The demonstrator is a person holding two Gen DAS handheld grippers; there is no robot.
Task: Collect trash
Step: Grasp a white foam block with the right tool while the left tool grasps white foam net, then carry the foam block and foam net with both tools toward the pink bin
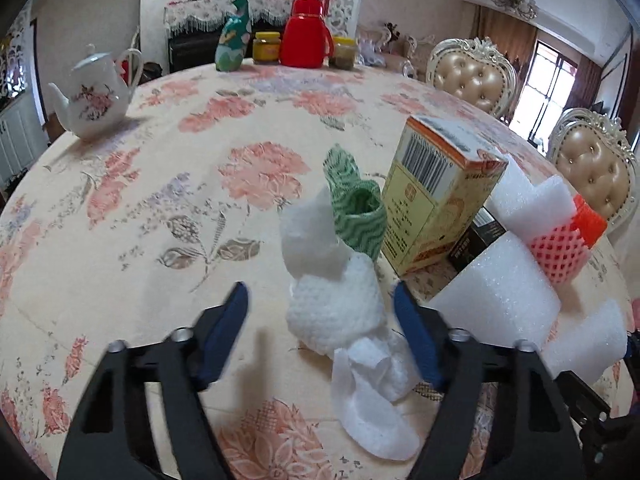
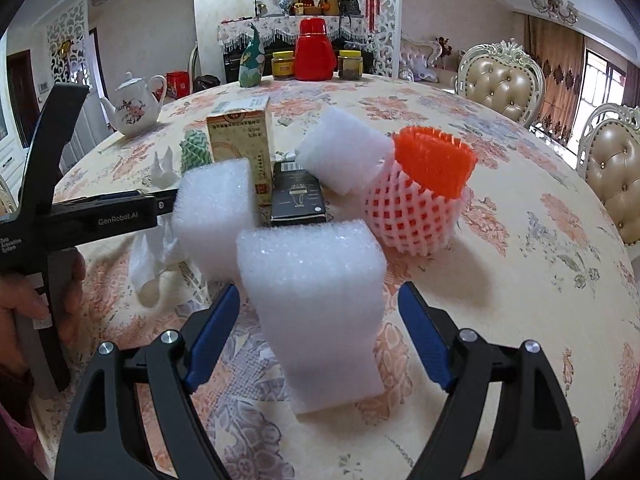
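Floral tabletop all cluttered: left gripper fingers apart around crumpled tissue, right gripper fingers apart astride foam block. Nothing collected yet.

Tissue wad before cloth roll, carton right

Left gripper angled downward, jaws apart, left finger motion-blurred, neither blue pad pressing anything. Right gripper angled downward, jaws wide, pads free. From the right wrist view: a hand wrapped round the left gripper's handle.
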